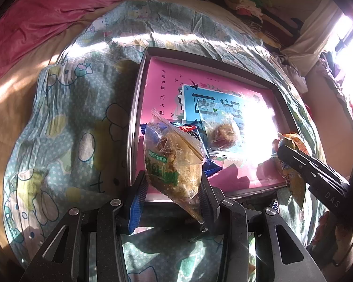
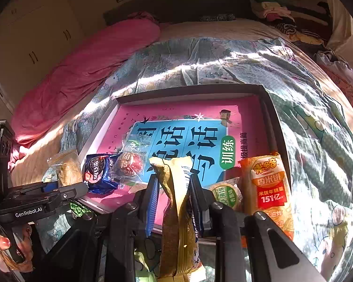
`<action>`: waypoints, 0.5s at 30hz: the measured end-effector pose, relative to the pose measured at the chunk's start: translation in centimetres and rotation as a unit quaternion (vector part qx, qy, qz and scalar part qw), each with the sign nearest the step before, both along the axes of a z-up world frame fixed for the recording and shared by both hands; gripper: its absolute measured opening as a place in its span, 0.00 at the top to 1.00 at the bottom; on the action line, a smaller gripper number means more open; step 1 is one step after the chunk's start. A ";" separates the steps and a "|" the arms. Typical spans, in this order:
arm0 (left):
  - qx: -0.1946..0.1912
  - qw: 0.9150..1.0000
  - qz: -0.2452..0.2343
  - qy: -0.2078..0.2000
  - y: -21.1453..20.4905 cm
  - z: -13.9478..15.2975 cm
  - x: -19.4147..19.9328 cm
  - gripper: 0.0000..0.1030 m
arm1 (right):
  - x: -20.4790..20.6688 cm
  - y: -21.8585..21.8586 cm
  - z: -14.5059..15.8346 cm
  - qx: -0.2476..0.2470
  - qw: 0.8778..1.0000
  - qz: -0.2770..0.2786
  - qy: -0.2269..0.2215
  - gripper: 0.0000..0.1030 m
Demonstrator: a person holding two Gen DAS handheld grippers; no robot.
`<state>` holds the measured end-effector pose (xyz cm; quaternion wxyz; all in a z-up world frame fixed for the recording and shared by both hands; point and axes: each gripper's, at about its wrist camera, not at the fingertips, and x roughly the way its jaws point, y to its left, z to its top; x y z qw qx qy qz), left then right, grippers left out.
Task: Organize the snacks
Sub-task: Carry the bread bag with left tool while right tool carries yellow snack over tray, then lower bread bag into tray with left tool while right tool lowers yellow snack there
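Both hands are loaded, and the shallow box (image 2: pixel 268 108) on the bed is partly filled. It sits on the cartoon-print quilt (image 2: pixel 306 89), lined with a pink and blue booklet (image 2: pixel 244 117).

Starting at the left: the left tool (image 1: pixel 174 192) is clamped on a clear bag of brown snacks (image 1: pixel 169 150), held just over the box's near left corner, above the rim and not yet set down. The right-wrist view shows that same bag at the box's left edge.

Inside the box, near the front left, a blue Oreo pack (image 2: pixel 98 171) lies flat, and touching its right side sits a clear-wrapped red candied-fruit snack (image 2: pixel 131 162). Those two look placed.

Middle now: the right tool (image 2: pixel 174 188) is closed tight on a long yellow-brown wrapped bar (image 2: pixel 176 199), hanging upright over the box's front edge, also still in the air.

Further right, a small round green-labelled cake (image 2: pixel 226 195) rests near the front, and beside it an orange rice-cracker pack (image 2: pixel 268 188) lies along the right wall by the near right corner.

So, by my count: four snacks in, two in the tools waiting to land. A green wrapper (image 2: pixel 78 208) peeks out on the quilt just outside the front left corner, so at least one more pickup seems to remain. The back of the box is bare.
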<state>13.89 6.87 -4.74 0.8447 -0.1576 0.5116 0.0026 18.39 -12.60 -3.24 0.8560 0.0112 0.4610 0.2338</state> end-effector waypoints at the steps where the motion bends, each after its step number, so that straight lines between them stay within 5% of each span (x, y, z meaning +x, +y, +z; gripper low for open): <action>1: -0.002 1.000 0.000 -0.002 0.0 0.0 -0.1 0.58 | -0.2 0.4 -0.1 -0.003 1.000 0.006 0.000 0.74; 15: 0.001 1.000 -0.002 -0.004 -0.1 0.2 -0.3 0.58 | -1.6 2.4 -1.6 -0.008 0.998 0.052 0.028 0.74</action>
